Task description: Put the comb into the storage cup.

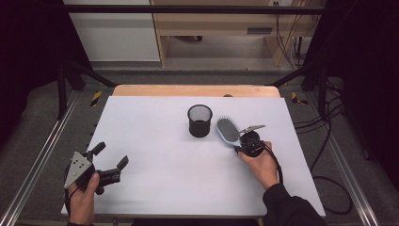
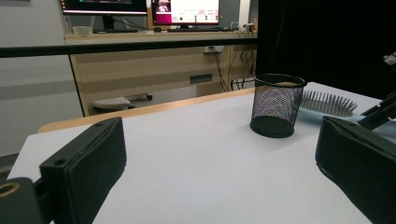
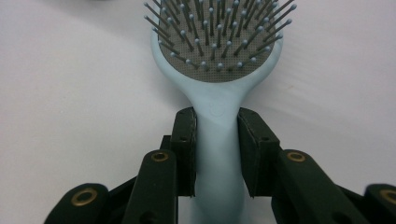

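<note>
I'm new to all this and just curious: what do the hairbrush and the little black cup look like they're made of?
The hairbrush looks like moulded plastic: a smooth, matte, pale blue handle and a grey dotted cushion set with thin pins with rounded tips; whether the pins are metal or plastic is unclear. The black cup looks like fine wire mesh, probably painted metal: you can see through its wall, and it has a solid rim and base.

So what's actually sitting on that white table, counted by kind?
Hairbrush, light blue, bristles up, handle clamped in the right gripper: 1
Mesh cup, black, upright, beside the brush: 1
Total: 2
</note>
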Demonstrator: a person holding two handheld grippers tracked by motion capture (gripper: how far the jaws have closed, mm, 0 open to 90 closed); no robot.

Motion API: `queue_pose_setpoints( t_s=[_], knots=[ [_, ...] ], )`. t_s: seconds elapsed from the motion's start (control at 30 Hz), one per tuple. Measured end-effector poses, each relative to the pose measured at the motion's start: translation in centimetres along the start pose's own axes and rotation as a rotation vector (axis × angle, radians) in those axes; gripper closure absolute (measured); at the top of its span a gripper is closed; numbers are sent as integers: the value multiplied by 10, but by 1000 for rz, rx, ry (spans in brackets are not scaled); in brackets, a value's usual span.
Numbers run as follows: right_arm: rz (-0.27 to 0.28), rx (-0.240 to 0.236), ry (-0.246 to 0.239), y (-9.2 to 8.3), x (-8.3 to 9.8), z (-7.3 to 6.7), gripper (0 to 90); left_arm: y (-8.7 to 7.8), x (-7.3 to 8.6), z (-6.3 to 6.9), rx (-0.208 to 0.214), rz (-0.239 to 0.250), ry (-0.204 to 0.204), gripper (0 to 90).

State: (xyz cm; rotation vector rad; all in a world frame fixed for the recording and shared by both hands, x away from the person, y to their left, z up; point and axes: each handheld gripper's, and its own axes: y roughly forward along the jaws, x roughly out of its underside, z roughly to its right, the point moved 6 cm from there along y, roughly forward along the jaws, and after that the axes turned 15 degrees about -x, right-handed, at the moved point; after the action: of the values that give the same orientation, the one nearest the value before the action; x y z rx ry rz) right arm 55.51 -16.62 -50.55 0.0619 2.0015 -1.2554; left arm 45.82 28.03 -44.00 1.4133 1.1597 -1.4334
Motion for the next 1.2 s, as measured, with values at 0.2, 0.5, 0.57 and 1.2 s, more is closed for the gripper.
queue_pose_setpoints(
  t_s=[0.2,0.5,0.57,1.2],
  knots=[
    [124,-45,-17,-24,7,0,694,2,2,4,7,-11,5,21],
    [283,-112,-57,-44,10,-13,694,3,5,16,32,-31,6,22],
    [306,-114,-66,-51,6,-17,694,3,3,19,38,-24,3,22],
    [464,-174,-153,-67,-5,-51,694,22,-9,73,188,-31,-22,17]
  ],
)
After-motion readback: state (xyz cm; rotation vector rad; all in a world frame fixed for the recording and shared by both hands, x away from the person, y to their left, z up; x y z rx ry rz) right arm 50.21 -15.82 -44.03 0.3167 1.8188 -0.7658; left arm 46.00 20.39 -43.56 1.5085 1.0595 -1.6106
